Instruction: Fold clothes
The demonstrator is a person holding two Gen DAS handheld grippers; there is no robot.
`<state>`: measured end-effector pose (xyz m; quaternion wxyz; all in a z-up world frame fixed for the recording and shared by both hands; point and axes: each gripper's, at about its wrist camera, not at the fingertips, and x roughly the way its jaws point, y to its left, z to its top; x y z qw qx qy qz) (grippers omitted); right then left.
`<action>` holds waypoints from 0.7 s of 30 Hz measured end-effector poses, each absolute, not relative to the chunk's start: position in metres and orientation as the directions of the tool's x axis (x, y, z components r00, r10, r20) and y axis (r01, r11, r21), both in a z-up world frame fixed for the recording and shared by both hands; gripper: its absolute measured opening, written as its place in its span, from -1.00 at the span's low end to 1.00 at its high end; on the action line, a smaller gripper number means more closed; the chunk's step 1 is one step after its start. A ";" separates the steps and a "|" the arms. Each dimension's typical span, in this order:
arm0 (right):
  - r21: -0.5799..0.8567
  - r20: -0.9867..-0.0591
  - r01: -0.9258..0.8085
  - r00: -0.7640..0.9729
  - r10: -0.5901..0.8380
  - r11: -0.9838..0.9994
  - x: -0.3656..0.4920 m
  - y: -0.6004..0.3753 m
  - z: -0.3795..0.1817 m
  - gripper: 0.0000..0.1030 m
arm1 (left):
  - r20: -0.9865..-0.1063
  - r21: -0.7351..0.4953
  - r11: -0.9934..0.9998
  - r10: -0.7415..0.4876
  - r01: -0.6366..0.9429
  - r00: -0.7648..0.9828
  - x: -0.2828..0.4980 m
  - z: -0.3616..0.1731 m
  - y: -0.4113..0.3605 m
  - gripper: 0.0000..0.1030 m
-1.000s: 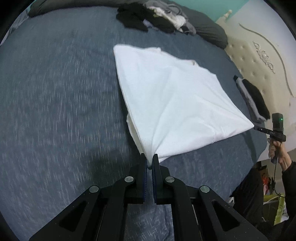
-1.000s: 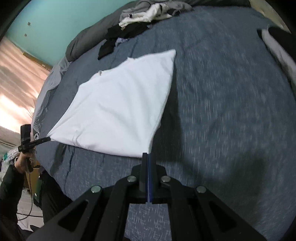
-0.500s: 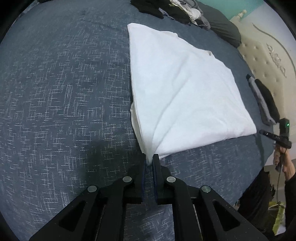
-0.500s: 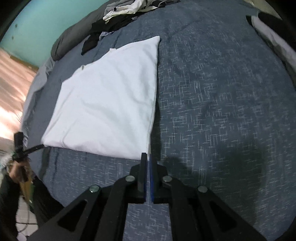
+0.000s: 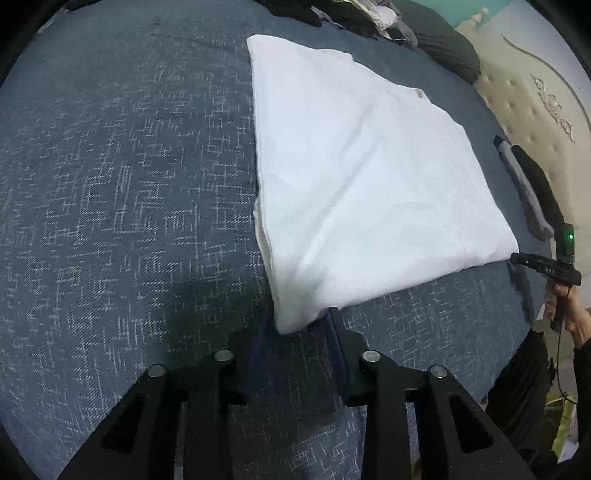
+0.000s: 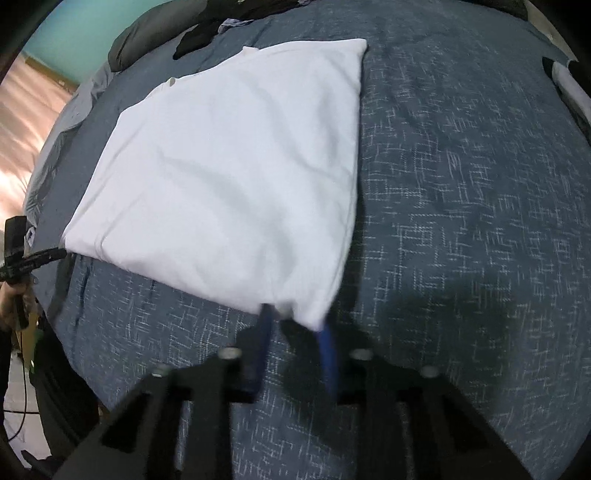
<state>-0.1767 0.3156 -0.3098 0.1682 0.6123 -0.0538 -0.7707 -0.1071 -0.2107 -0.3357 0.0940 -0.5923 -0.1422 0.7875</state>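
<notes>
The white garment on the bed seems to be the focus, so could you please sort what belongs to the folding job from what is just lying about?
In the job:
white garment, folded flat
left tongs, open
right tongs, open

Lying about:
dark clothes pile
dark folded clothes by the headboard

Legible text: none.
Faint light marks sit on the side of the right gripper (image 5: 543, 266) as seen from the left wrist view, too small and blurred to make out. The white garment (image 5: 362, 177) and the patterned blue bedcover (image 5: 129, 184) carry no readable print, label or number.
</notes>
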 end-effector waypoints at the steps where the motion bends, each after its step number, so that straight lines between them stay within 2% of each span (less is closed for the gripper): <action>1: 0.291 -0.923 0.194 -0.199 -0.328 -0.937 -0.177 0.316 -0.309 -0.88 | -0.910 -0.323 -0.946 0.307 0.013 -0.279 -0.108 -0.336 -0.209 -0.89; 13: 0.256 -0.914 0.159 -0.281 -0.292 -0.954 -0.175 0.349 -0.285 -0.94 | -0.927 -0.237 -0.972 0.223 0.009 -0.301 -0.117 -0.327 -0.209 -0.91; 21: 0.251 -0.917 0.129 -0.285 -0.278 -0.959 -0.177 0.352 -0.293 -0.94 | -0.938 -0.198 -0.980 0.190 -0.002 -0.290 -0.122 -0.325 -0.214 -0.91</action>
